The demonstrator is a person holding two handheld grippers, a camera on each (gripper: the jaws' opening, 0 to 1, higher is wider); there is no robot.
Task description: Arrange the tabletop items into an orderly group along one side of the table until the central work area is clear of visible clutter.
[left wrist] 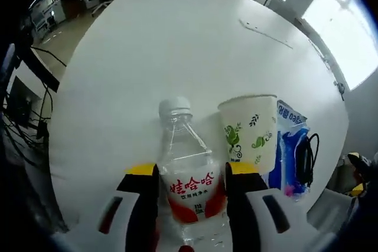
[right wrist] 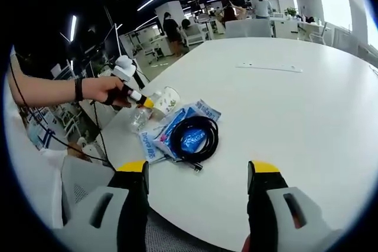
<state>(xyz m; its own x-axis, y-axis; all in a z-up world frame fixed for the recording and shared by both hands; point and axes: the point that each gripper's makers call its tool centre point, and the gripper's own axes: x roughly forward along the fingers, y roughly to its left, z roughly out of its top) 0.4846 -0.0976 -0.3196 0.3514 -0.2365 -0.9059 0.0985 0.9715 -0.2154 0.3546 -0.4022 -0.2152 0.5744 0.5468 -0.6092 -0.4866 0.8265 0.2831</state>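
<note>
A clear water bottle [left wrist: 189,175] with a white cap and red label stands between my left gripper's [left wrist: 192,172] jaws, which press on both its sides. Right beside it stands a paper cup [left wrist: 249,134] with green leaf prints, then a blue packet [left wrist: 288,146] with a black cable [left wrist: 305,156] on it. In the right gripper view a hand holds the left gripper [right wrist: 137,97] at the bottle [right wrist: 140,117], next to the cup [right wrist: 166,100]. The coiled black cable [right wrist: 198,135] lies on the blue packet [right wrist: 155,138]. My right gripper [right wrist: 199,168] is open, hovering near the table's edge in front of the cable.
The white table [right wrist: 295,122] stretches wide and bare beyond the group. A thin white strip [right wrist: 269,67] lies far across it; the same strip [left wrist: 266,32] shows in the left gripper view. Office chairs and desks stand past the table.
</note>
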